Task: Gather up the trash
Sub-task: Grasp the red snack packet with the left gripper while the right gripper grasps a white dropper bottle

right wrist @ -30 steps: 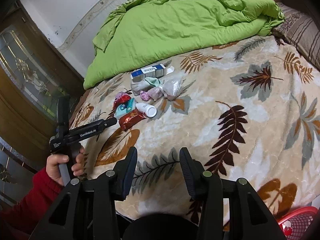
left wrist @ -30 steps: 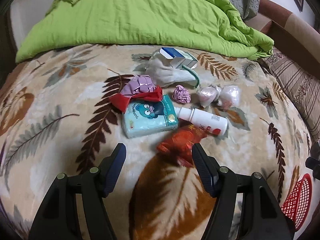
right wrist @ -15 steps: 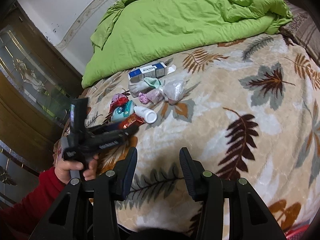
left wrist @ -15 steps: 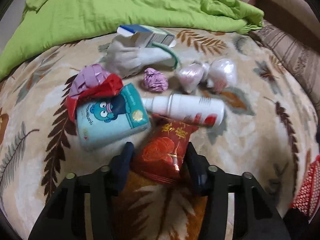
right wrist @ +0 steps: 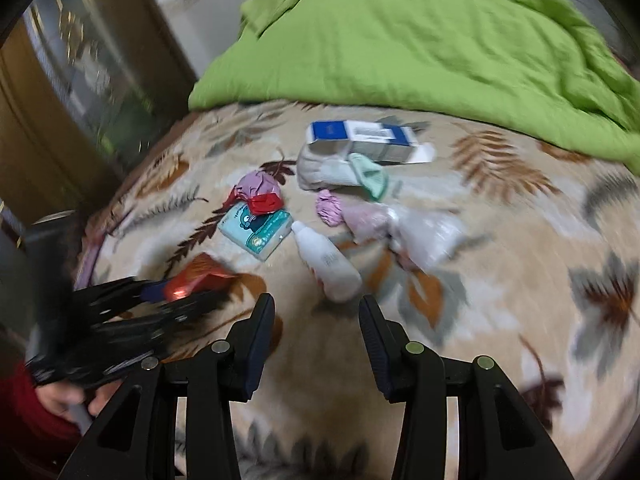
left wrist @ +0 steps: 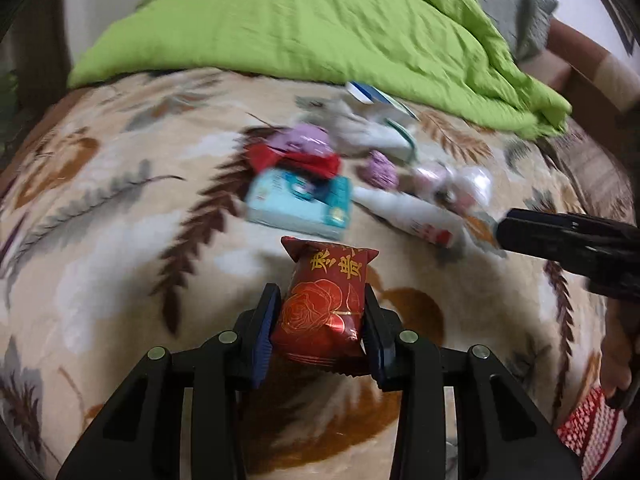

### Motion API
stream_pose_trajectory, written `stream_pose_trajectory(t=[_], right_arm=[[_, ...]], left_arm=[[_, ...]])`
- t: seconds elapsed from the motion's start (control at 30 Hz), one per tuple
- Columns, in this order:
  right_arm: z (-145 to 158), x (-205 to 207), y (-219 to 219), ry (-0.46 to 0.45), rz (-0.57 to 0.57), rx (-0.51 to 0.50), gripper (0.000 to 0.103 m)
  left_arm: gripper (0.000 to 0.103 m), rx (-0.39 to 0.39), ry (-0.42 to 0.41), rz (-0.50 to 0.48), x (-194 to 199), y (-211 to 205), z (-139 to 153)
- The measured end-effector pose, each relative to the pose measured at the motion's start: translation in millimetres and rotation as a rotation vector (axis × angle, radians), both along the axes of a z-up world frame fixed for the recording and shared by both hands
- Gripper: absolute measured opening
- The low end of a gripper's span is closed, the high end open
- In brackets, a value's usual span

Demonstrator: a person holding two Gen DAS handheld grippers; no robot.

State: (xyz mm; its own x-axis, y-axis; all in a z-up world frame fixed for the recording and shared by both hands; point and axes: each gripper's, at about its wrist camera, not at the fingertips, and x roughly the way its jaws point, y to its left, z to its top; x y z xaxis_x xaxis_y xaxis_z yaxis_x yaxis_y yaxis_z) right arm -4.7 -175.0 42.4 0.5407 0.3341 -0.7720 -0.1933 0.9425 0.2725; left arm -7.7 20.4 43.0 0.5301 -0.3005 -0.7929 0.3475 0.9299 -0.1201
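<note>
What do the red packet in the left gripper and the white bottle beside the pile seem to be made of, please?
The red packet, between the closing fingers of the left gripper, looks like glossy foil or metallised plastic film: it glints, crinkles, and has crimped ends and gold print. The white bottle looks like smooth, opaque plastic with a dull sheen; blur leaves this uncertain.

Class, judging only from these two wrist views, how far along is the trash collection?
Done: nothing visibly binned yet. In hand: the left gripper is closing on the red snack packet. Left: the white bottle, tissue pack, crumpled wrappers and blue-and-white box; the right gripper is open and empty.
</note>
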Motion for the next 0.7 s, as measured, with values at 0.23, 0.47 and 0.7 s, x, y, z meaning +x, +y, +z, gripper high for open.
stream_pose_trajectory(t=[0.23,0.47,0.7], right_arm=[[-33,57,18,0.069,0.086,-0.09,0.047],[-50,58,35,0.105,0.077,-0.126,0.032],[-39,12,30,0.082,-0.124,-0.046,0.032]], left_arm=[[0.038,0.009,-0.014,0.027,8,5,-5],[0.038,0.001,-0.015,0.042,12,8,-6],[0.038,0.011,-0.043,0.064,7,11,-2]])
